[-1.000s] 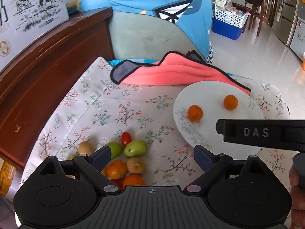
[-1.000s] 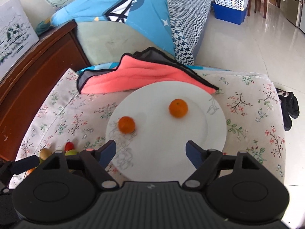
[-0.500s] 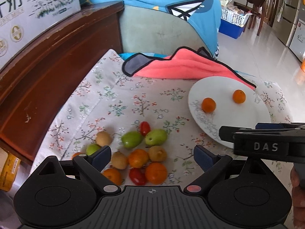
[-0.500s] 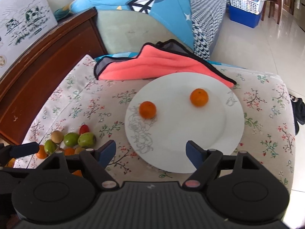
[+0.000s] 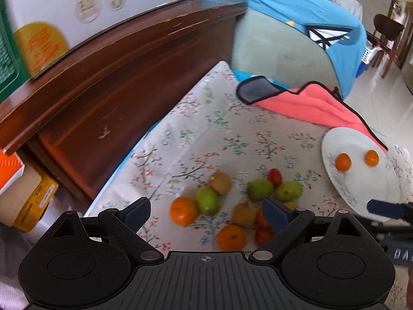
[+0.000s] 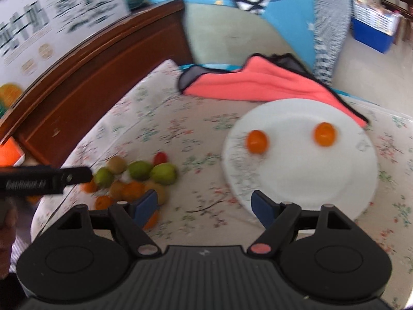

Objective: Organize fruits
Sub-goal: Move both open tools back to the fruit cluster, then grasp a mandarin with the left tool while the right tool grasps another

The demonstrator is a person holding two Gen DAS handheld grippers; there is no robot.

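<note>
Matt black plastic, ribbed on the body, on the left claw (image 5: 205, 213); blue, rubbery-looking pads (image 5: 275, 213). Ahead of it, floral printed cloth (image 5: 219, 129), soft and matt. Beyond the right claw (image 6: 205, 205), glossy white glazed plate (image 6: 309, 180), smooth. Behind the plate, fleecy coral blanket (image 6: 258, 87). Far left, polished dark wood headboard (image 5: 108, 77), scuffed; printed cardboard box (image 5: 77, 13) on top.

Bare floral tabletop (image 5: 219, 129) between fruit cluster (image 5: 232, 201) and pink cloth (image 5: 309, 106): passable. Open strip between cluster and white plate (image 6: 322, 180): passable. Blocked on far left by wooden headboard (image 5: 116, 82) along tabletop edge. Fruits packed touching, little room for jaws between them. Plate largely bare around two oranges (image 6: 258, 141)
</note>
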